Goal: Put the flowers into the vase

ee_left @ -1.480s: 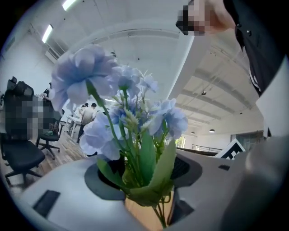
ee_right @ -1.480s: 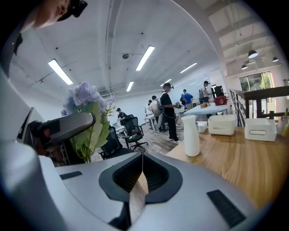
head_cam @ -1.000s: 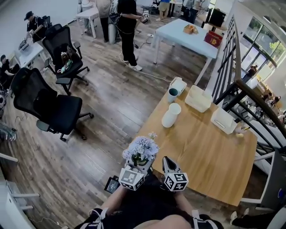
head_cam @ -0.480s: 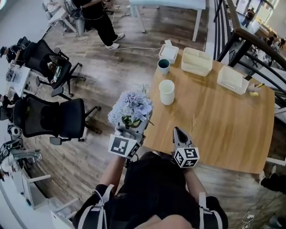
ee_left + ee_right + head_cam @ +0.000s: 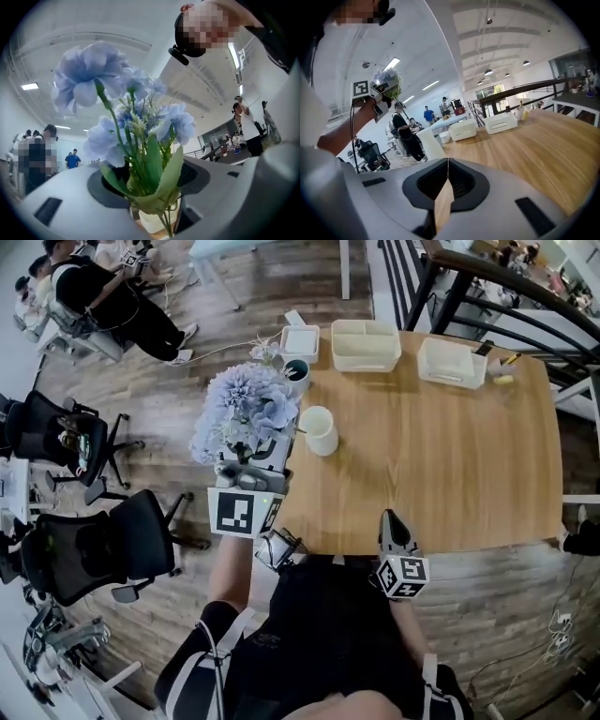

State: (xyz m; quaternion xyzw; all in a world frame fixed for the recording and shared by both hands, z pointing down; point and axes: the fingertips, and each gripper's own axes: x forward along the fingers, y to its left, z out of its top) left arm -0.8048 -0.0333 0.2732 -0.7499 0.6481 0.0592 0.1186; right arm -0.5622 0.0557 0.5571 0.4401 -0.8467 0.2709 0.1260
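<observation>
From the head view the flowers [image 5: 242, 411] blob right over the left gripper [image 5: 253, 463], so you can't see where its jaws pinch the stems, and they cover part of the dark green cup [image 5: 298, 370] behind too. In the left gripper view the leaves block most of the white vase [image 5: 151, 221] and the bottom edge chops off the rest. That little yellow thing [image 5: 504, 380] by the far tray is maybe a fruit, too tiny to call.
</observation>
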